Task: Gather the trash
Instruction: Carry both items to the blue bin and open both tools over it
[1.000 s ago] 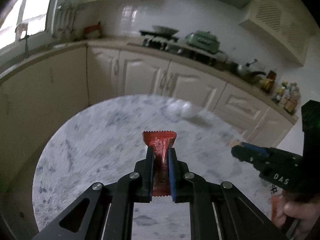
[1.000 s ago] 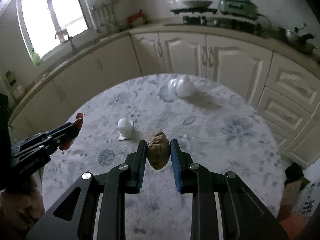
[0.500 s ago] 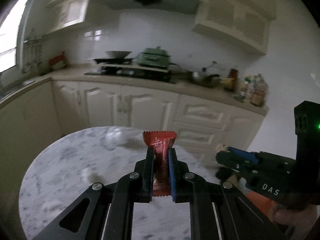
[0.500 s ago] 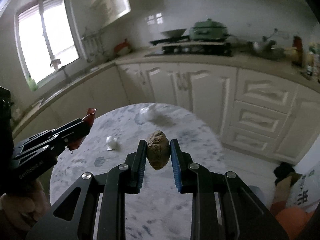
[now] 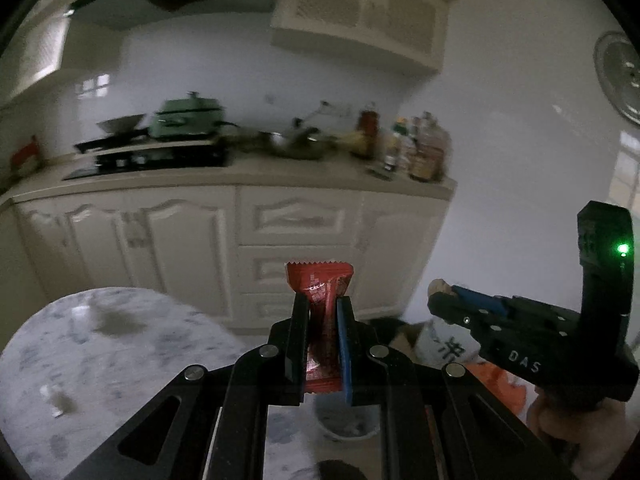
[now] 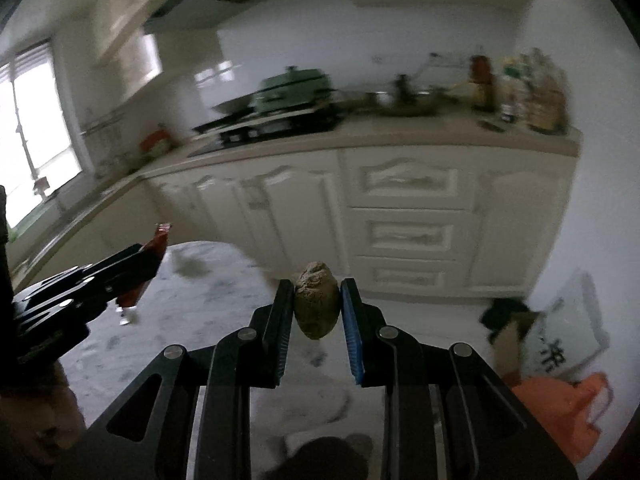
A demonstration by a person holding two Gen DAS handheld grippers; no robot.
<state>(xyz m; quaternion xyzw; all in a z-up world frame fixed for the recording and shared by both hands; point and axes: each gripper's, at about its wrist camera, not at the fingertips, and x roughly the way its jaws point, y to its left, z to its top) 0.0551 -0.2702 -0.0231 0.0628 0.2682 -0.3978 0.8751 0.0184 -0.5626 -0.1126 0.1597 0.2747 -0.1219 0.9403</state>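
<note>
while pinched, red wrapper (image 5: pixel 320 320) protrudes beyond left hand-held gripper (image 5: pixel 322 312)

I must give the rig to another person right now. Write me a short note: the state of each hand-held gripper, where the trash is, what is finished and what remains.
Left hand-held gripper: shut on the red crinkled snack wrapper, held upright.
Right hand-held gripper: shut on the brown lumpy oval piece of trash.
Both are lifted off the round marble-pattern table.
Done: two pieces picked up.
Left: drop both into a bin; a pale round container shows below the left gripper, but whether it is the bin I cannot tell. A small white scrap lies on the table, still to collect.
</note>
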